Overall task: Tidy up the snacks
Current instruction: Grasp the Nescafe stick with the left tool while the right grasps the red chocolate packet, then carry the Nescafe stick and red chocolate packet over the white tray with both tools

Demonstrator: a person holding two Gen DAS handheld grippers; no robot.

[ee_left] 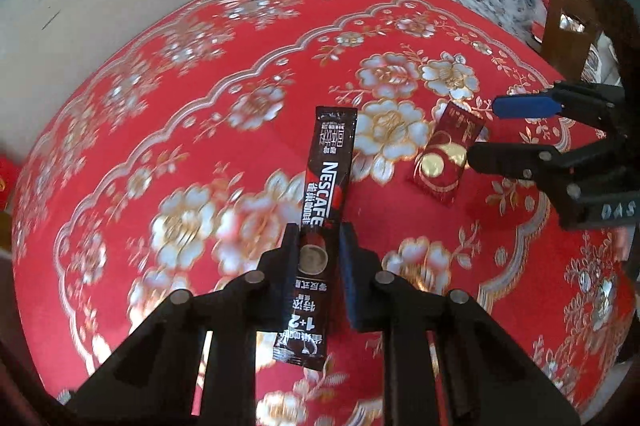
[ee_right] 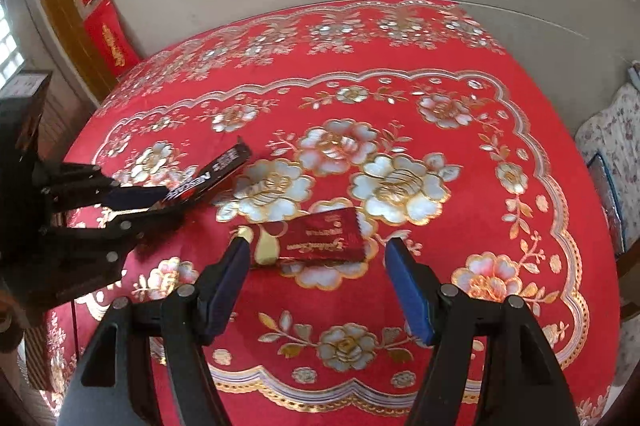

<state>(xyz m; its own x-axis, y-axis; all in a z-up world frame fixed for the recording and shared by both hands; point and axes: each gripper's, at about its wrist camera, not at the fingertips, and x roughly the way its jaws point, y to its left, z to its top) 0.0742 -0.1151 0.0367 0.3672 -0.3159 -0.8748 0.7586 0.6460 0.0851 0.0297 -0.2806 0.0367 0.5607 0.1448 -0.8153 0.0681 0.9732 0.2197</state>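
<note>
Left wrist view
- Left gripper [ee_left: 318,246]: jaws drawn close and clamped on the coffee stick [ee_left: 326,181], gripped a little below its middle.
- Coffee stick, long axis: runs straight along the fingers; the far end sticks out well beyond the tips, the near end reaches back between the fingers toward the camera. It appears lifted clear of the tablecloth [ee_left: 200,85], though this view does not settle that.
- Red packet [ee_left: 444,153]: lies flat on the cloth, ahead and to the right of the held stick, well apart from it.
- Right gripper [ee_left: 482,129]: enters from the right edge with jaws apart; its fingertips are just beside the packet's right side, one near the top corner, one near the middle.
- Nearer hand: the right, judged from how the tips already flank the packet.

Right wrist view
- Right gripper [ee_right: 316,250]: jaws spread wide, nothing pressed between the pads.
- Red packet [ee_right: 316,242]: sits between and just beyond the two fingertips; its long axis lies across the gap, roughly from one finger toward the other, tilted slightly up to the right. Its gold end lies by the left finger.
- Judgement: closing as aligned would squeeze the packet end to end; it may buckle unless the wrist rolls to take it across its short side.
- Left gripper [ee_right: 160,203]: at the left edge, shut on the coffee stick [ee_right: 212,175], which points up and right, apart from the packet.
</note>
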